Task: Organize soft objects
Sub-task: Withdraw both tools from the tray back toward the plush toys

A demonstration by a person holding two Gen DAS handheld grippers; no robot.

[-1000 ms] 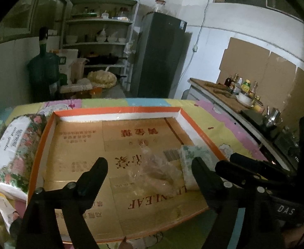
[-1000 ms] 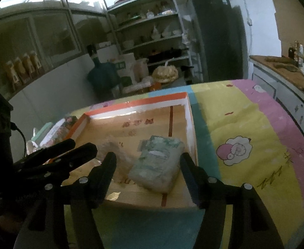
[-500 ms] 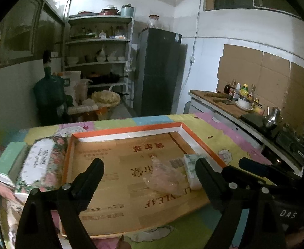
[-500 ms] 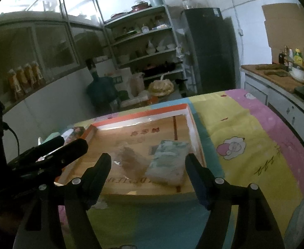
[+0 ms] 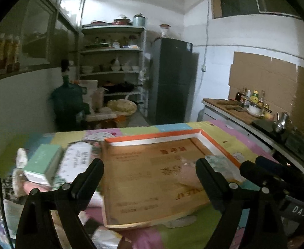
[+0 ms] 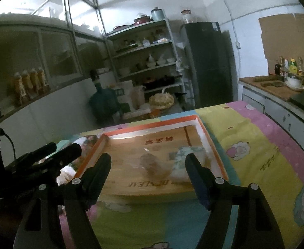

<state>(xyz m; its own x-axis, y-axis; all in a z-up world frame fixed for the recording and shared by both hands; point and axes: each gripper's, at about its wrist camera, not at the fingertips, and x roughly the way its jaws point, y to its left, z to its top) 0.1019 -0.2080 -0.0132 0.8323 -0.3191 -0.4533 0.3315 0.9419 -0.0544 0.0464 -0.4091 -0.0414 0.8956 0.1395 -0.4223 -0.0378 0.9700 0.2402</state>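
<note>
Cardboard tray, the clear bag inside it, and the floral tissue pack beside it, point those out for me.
cardboard tray [image 6: 152, 127]: right wrist view, on its orange far rim.
clear bag [image 6: 154, 165]: right wrist view, on its brownish middle.
floral tissue pack [image 5: 77, 159]: left wrist view, on its white label.

Both hand-held grippers, L [image 5: 149, 172] & R [image 6: 148, 166], jaws spread, empty.

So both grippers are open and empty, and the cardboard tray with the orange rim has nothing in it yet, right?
Not quite. Both the left gripper and right gripper are open and empty, but the tray already holds two things: a clear plastic bag and a pale green packet, as the right wrist view shows.
</note>
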